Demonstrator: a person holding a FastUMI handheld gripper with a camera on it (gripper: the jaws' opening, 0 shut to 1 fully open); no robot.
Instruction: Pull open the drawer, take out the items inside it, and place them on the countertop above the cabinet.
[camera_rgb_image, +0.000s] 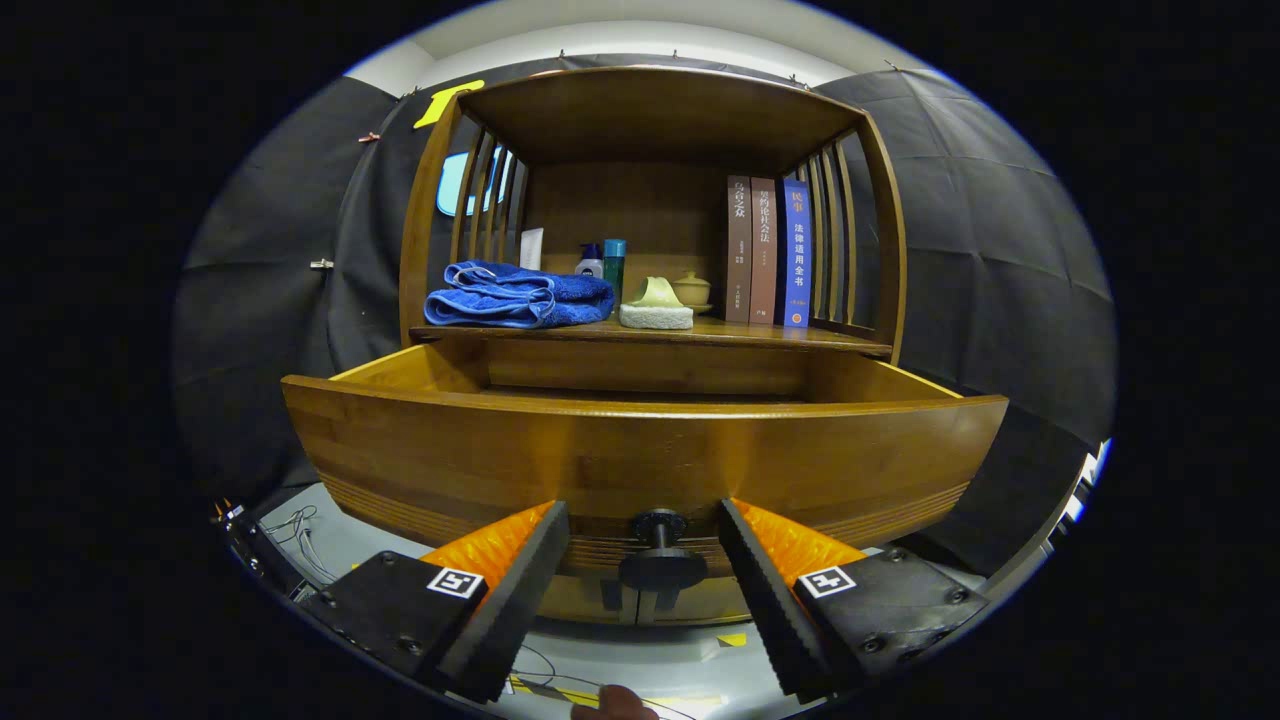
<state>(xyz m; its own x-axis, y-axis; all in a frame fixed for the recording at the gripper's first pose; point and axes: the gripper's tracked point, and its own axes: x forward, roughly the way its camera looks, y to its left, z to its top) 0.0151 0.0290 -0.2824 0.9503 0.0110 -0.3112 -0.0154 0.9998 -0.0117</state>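
A wooden drawer (640, 450) stands pulled out of the cabinet toward me, its front panel close ahead. Its dark round knob (660, 560) sits between my fingers, clear of both. My gripper (645, 555) is open, one finger on each side of the knob. The drawer's inside is hidden behind the front panel. On the countertop (780, 335) above lie a folded blue towel (520, 295), a white sponge with a pale green piece on it (656, 305), two small bottles (604, 262) and a small lidded cup (691, 290).
Three upright books (768, 250) stand at the right of the countertop, under a slatted wooden shelf frame (885, 230). A white tube (531, 248) leans at the back left. Cables (300, 535) lie on the floor at the lower left. A fingertip (612, 703) shows below the fingers.
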